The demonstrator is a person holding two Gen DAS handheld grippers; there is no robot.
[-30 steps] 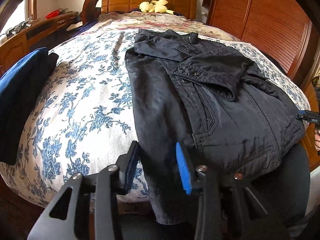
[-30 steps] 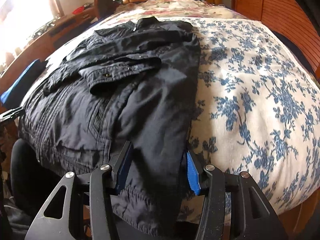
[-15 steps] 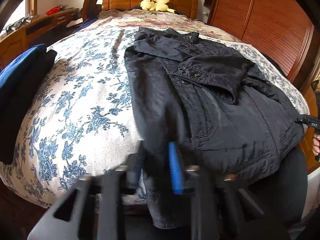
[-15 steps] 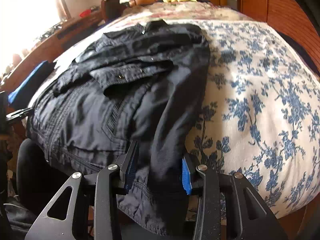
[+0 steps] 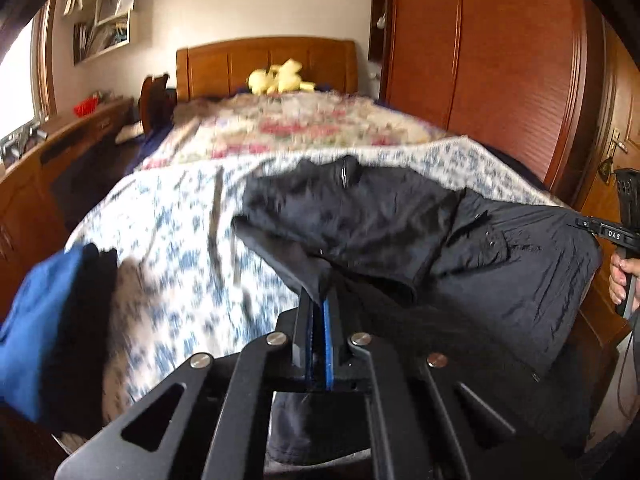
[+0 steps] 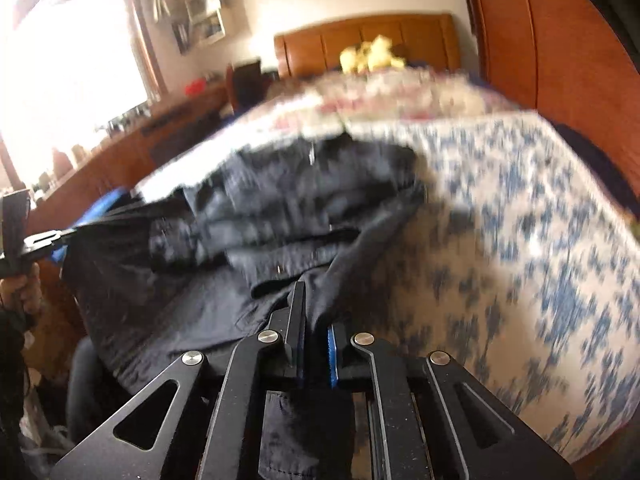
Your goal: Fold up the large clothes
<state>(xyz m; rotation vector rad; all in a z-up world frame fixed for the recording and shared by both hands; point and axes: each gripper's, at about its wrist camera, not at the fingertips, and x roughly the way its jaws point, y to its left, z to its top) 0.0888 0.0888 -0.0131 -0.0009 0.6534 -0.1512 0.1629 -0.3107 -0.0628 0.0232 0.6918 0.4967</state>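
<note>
1. at the foot of the bed (image 5: 172, 216), the dark jacket (image 5: 400, 216) is lying on the flowered cover, its collar toward the headboard, and its bottom hem is raised off the cover at both corners.
2. the step in hand is judged to be the fold of the lower half up toward the collar; it has only begun, because most of the jacket is resting flat.
3. for a good fold, both corners should be carried at the same height and the same speed, so that the hem is kept straight and not twisted.
4. the hem should be kept lightly stretched between the two grippers; if it is let slack, the middle can sag and wrinkles can be folded in.
5. the sleeve that is folded across the chest can be pulled out of its place, so the cloth should be laid over it and not dragged along it.
6. the left gripper (image 5: 320, 300) has just been closing; its jaws are now pressed together on the hem corner, and the cloth is seen pinched between the blue pads.
7. the right gripper (image 6: 316, 320) has just been closing also; it is nearly shut, with only a thin gap that is filled by the cloth of the other corner.
8. the blue folded garment (image 5: 36, 320) at the bed edge is not touched.
</note>
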